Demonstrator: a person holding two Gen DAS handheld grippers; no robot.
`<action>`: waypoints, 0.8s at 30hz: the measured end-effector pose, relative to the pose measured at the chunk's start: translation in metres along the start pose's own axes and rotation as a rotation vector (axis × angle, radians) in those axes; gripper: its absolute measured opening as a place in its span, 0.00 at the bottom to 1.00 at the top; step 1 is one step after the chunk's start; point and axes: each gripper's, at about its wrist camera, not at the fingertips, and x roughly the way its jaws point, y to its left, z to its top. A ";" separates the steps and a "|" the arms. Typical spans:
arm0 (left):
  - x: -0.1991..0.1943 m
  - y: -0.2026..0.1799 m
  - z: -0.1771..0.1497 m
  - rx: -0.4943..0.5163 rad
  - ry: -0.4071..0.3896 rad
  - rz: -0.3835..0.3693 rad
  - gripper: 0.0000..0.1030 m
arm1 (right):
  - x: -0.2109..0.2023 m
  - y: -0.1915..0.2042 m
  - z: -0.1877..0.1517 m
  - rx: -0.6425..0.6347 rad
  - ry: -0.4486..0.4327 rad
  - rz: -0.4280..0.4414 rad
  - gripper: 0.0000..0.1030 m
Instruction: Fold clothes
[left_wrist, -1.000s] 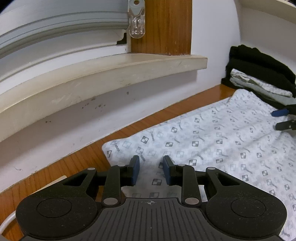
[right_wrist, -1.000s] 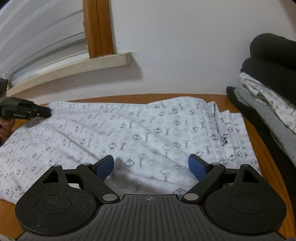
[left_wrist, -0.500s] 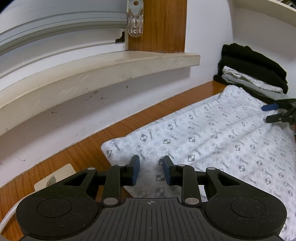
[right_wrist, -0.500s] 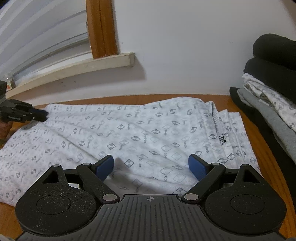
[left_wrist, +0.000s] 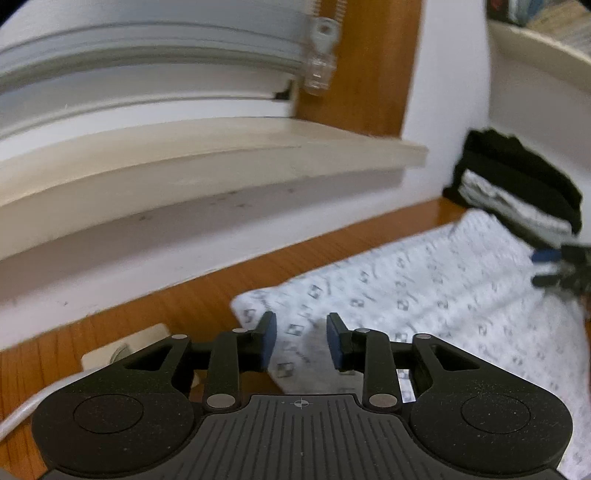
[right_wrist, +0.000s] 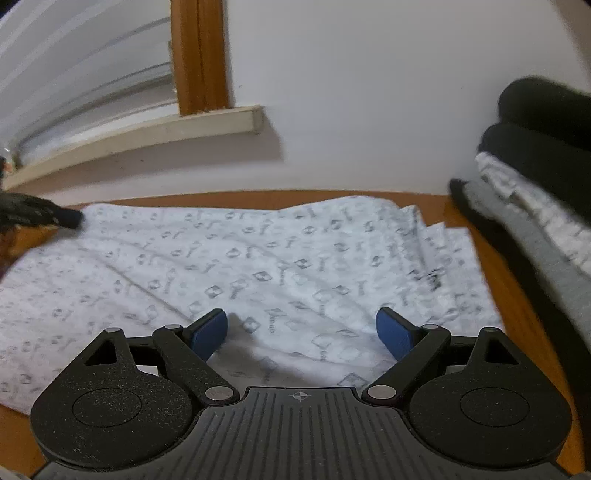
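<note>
White patterned garment (right_wrist: 280, 266) lies flat, lengthwise along wall (right_wrist: 369, 92)

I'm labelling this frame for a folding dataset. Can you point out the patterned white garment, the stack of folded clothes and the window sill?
patterned white garment (right_wrist: 258, 258), right wrist view, middle of the cloth
stack of folded clothes (right_wrist: 535, 155), right wrist view, black upper layer
window sill (left_wrist: 207, 155), left wrist view, top surface

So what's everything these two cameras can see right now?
Patterned garment: one, white with grey print, lying flat on the table.
Stack of folded clothes: one, black, grey and white, at the table's far right end.
Table: one, orange-brown wood.
Windowsill: one, cream, above the table.
Window frame: one, brown wood.
Wall socket: one, cream, beside the garment's corner.
Left gripper: black, blue pads, jaws just opened wider, nothing held.
Right gripper: black, blue pads, jaws wide open over the garment.
</note>
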 end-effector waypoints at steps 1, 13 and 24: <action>-0.002 0.004 0.000 -0.022 -0.001 -0.005 0.47 | -0.001 0.007 0.000 -0.021 -0.002 -0.044 0.86; 0.004 0.021 -0.006 -0.211 0.023 -0.114 0.65 | -0.019 0.163 0.023 -0.290 0.025 0.107 0.85; 0.008 0.021 -0.009 -0.234 -0.006 -0.142 0.67 | -0.039 0.297 0.010 -0.464 0.068 0.254 0.86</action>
